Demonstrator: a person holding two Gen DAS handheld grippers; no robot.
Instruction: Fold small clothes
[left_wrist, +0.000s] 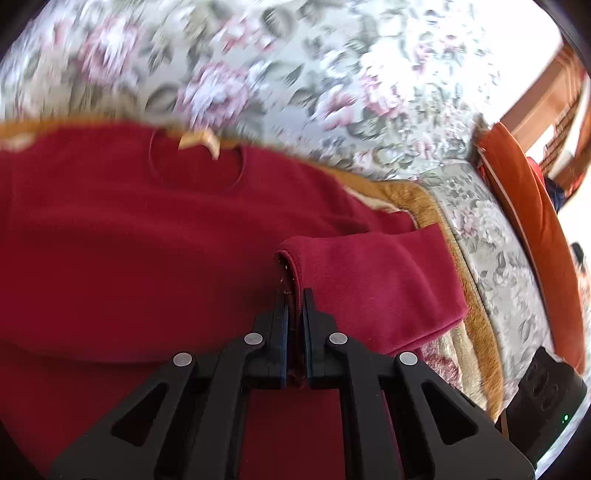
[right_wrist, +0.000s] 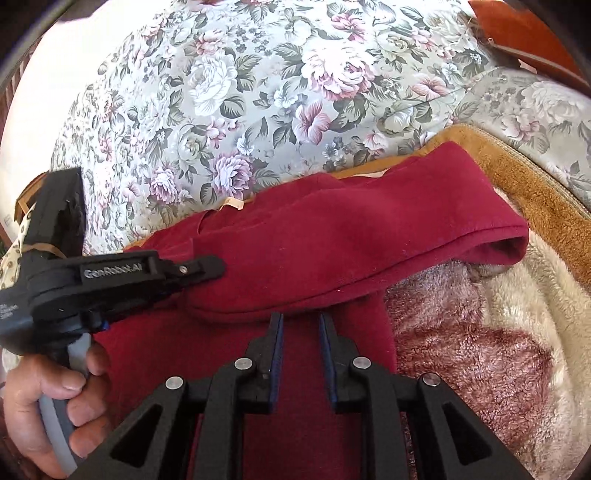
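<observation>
A dark red sweater (left_wrist: 129, 240) lies spread on a fluffy blanket, its neckline and tag (left_wrist: 199, 142) toward the sofa back. In the left wrist view my left gripper (left_wrist: 295, 293) is shut on the cuff of the sleeve (left_wrist: 369, 280), which is folded over the body. The right wrist view shows the other sleeve (right_wrist: 369, 221) lying across the sweater (right_wrist: 303, 369). My right gripper (right_wrist: 301, 317) hovers just in front of that sleeve's edge, jaws a little apart, nothing between them. The left gripper (right_wrist: 201, 268) reaches in from the left, held by a person's hand (right_wrist: 48, 402).
A floral sofa back (right_wrist: 240, 92) rises behind the sweater. The cream and maroon blanket (right_wrist: 498, 332) with a brown border (right_wrist: 517, 177) spreads to the right. An orange cushion (left_wrist: 528, 206) and a black device (left_wrist: 546, 398) sit at the right edge.
</observation>
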